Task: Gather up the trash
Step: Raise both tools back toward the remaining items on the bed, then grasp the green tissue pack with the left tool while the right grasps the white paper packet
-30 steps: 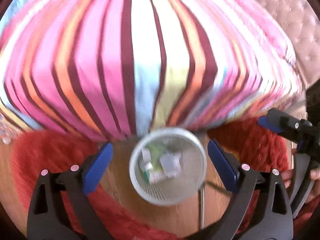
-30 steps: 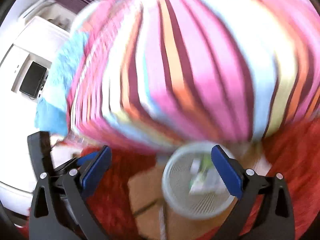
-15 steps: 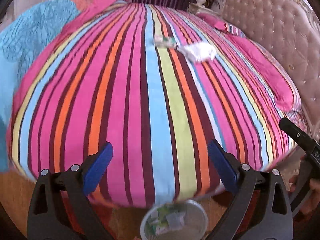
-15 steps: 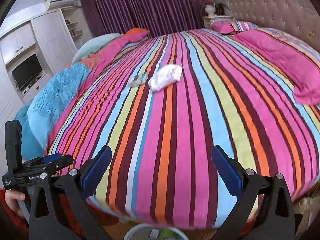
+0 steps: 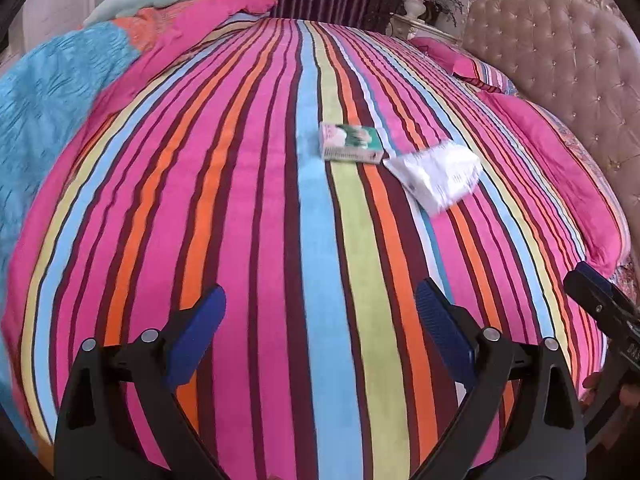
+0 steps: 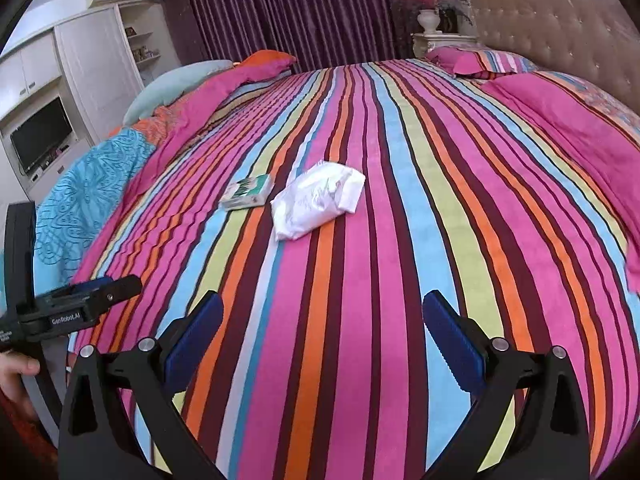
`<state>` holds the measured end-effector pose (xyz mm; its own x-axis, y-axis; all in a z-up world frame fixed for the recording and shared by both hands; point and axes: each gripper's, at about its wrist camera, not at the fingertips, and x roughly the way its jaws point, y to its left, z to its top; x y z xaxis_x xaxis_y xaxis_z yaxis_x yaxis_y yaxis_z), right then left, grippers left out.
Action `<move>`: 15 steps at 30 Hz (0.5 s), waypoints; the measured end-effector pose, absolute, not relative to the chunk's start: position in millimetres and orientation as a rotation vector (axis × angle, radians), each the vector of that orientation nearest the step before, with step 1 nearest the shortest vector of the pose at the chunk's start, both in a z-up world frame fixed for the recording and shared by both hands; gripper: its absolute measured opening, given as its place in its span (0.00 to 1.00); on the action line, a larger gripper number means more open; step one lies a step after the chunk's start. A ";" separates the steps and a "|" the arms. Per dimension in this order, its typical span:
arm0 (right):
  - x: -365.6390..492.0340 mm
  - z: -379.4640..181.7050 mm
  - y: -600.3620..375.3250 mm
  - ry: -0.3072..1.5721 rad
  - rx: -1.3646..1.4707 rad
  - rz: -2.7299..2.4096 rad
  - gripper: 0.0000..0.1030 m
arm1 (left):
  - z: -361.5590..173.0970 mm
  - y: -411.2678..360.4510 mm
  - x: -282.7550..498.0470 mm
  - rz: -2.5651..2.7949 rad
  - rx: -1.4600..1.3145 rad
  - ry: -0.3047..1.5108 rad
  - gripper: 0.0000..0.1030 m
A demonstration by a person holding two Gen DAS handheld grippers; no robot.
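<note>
**Q:** Left wrist view: what lies ahead of you?

**A:** My left gripper (image 5: 320, 328) hangs over the near part of the striped bedspread (image 5: 248, 200), its blue-padded fingers (image 5: 200, 332) spread wide with nothing between them. Farther up the bed lie two pieces of trash: a small green-and-white carton (image 5: 350, 142), flat on a yellow-green stripe, and a crumpled white packet (image 5: 438, 170) just beside it to the right, corner nearly touching corner. Print shows on both, too small for me to read. A blue quilt (image 5: 52, 92) is bunched at the left edge, a pink pillow (image 5: 556, 160) lies at the right below the tufted headboard (image 5: 560, 48). Part of my right gripper (image 5: 600, 304) enters at the far right; a few characters on its body are cut off and unreadable.

**Q:** Right wrist view?

**A:** My right gripper (image 6: 322, 336) likewise stands with fingers well apart and empty, above the bedspread (image 6: 440, 220). Here the carton (image 6: 247, 192) sits left of the packet (image 6: 318, 200), the two near each other, both well ahead of the fingertips. The packet carries faint printing I cannot make out. At the left edge my left gripper (image 6: 80, 300) shows side-on, its body lettered "GenRobot.AI", held by my hand (image 6: 18, 376). Behind stand purple curtains (image 6: 288, 8), a white cabinet (image 6: 96, 60) with a dark screen (image 6: 42, 132), and a vase (image 6: 428, 20) on a nightstand.
</note>
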<state>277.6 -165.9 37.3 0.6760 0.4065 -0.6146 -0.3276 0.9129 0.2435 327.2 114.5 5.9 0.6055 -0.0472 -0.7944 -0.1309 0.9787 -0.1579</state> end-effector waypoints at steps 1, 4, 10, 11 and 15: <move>284.7 37.5 -163.7 0.717 0.114 0.417 0.93 | 5.2 114.4 337.7 0.038 -0.212 0.917 0.90; 304.1 38.9 -158.0 0.715 0.118 0.437 0.93 | 3.7 115.1 365.2 0.008 -0.233 0.909 0.90; 341.1 32.8 -146.6 0.736 0.098 0.468 0.93 | 2.2 113.6 417.0 -0.029 -0.219 0.900 0.90; 346.5 31.1 -145.7 0.740 0.097 0.470 0.93 | 2.1 113.0 423.7 -0.036 -0.216 0.898 0.90; 366.5 23.6 -144.8 0.759 0.113 0.481 0.93 | -2.1 108.7 453.1 -0.053 -0.191 0.901 0.90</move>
<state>366.5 -144.8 23.6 0.6232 0.4578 -0.6341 -0.3780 0.8861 0.2682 453.1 108.7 -2.1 0.6207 -0.1255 -0.7739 -0.0344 0.9818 -0.1868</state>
